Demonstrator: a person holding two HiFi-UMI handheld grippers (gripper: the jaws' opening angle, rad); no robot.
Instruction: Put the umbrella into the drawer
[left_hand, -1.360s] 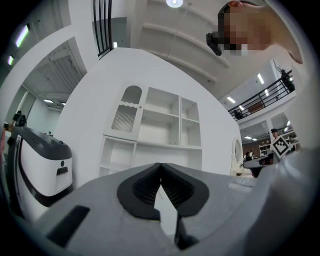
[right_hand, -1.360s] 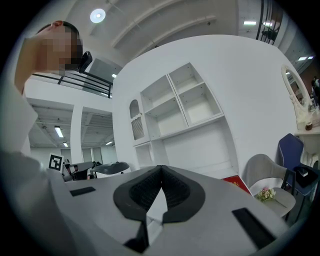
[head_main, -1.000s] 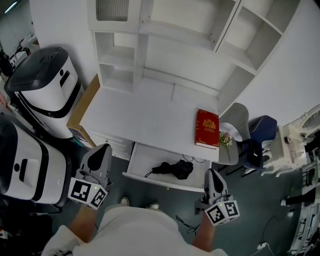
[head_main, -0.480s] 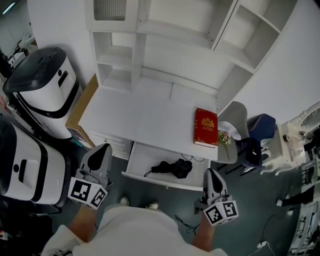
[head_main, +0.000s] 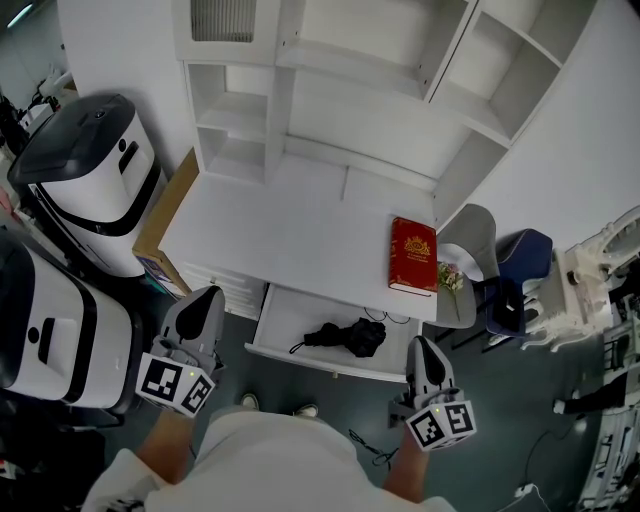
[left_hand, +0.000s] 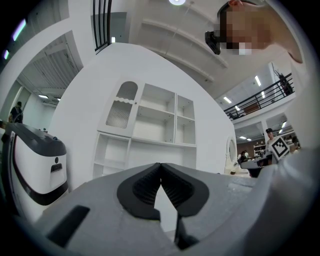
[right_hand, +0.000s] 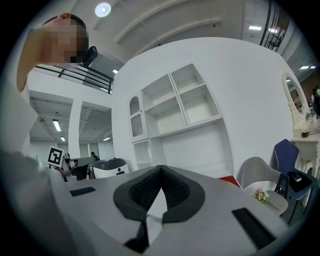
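Note:
A folded black umbrella (head_main: 345, 338) lies inside the pulled-out white drawer (head_main: 285, 315) under the white desk (head_main: 290, 240). My left gripper (head_main: 208, 297) is held level in front of the desk's left end, jaws shut and empty. My right gripper (head_main: 421, 345) is at the drawer's right front corner, also shut with nothing in it. In the left gripper view, the left gripper (left_hand: 160, 164) has its tips meeting before the white shelf unit (left_hand: 145, 130). In the right gripper view, the right gripper (right_hand: 160, 167) looks the same.
A red book (head_main: 414, 256) lies on the desk's right end. White shelves (head_main: 330, 70) rise behind the desk. Two white-and-black machines (head_main: 85, 180) stand at the left beside a cardboard box (head_main: 160, 225). A grey chair (head_main: 480, 240) and a blue chair (head_main: 525, 255) stand right.

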